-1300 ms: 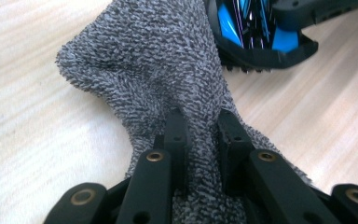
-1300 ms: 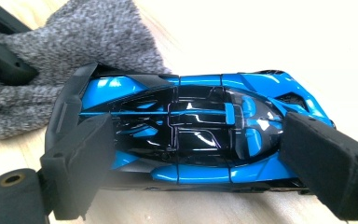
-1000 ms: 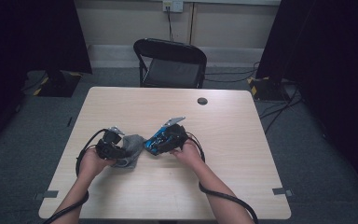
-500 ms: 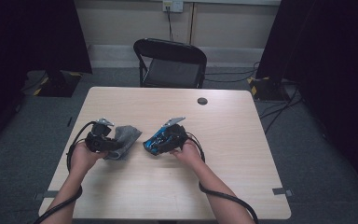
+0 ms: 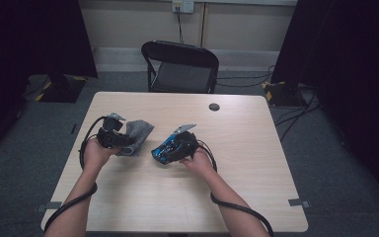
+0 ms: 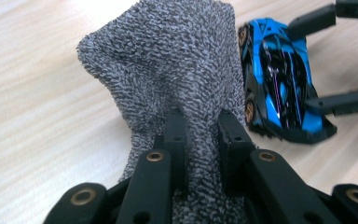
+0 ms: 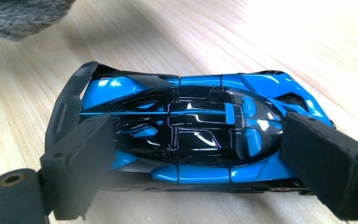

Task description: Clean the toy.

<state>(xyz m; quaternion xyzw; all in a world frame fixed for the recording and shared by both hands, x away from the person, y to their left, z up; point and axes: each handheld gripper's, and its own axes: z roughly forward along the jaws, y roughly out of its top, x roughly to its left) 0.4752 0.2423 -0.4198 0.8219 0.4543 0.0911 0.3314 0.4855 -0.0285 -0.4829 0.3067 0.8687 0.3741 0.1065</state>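
Observation:
A grey terry cloth (image 5: pixel 139 132) (image 6: pixel 168 70) hangs bunched from my left gripper (image 5: pixel 112 137) (image 6: pixel 201 128), whose jaws are shut on its lower fold, left of the table's middle. A blue and black toy car (image 5: pixel 164 149) (image 7: pixel 191 121) (image 6: pixel 279 79) rests on the wooden table (image 5: pixel 256 163). My right gripper (image 5: pixel 173 147) (image 7: pixel 198 140) is shut on it, one jaw at the tail wing and the other at the nose. The cloth's free end lies just left of the car, with a small gap between them.
A small black round disc (image 5: pixel 214 106) lies near the table's far edge. A black folding chair (image 5: pixel 180 66) stands behind the table. Black cables loop from both grippers along the person's forearms. Bare tabletop lies to the right and in front.
My left gripper has drawn to the left and risen a little with the cloth, away from the car. The right gripper and the car have kept still.

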